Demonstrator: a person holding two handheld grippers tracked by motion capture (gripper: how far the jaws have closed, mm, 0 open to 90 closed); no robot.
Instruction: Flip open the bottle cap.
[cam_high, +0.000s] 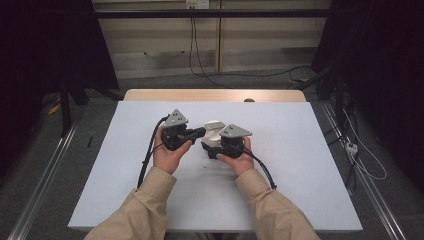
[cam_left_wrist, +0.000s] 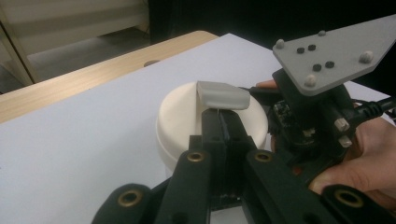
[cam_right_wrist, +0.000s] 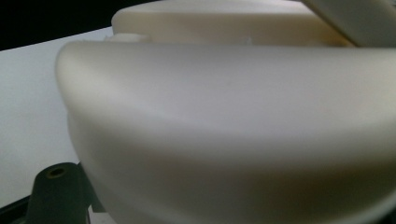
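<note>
Both fingers' tips hide: left gripper (cam_left_wrist: 223, 122) pinches grey tab (cam_left_wrist: 222, 95); right unclear.

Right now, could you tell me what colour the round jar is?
Cream white; the jar shows best in the left gripper view.

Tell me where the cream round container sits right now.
In the high view the cream round container sits near the middle of the white table, between the left gripper and the right gripper; the left gripper view shows the jaws closed by its grey tab.
</note>
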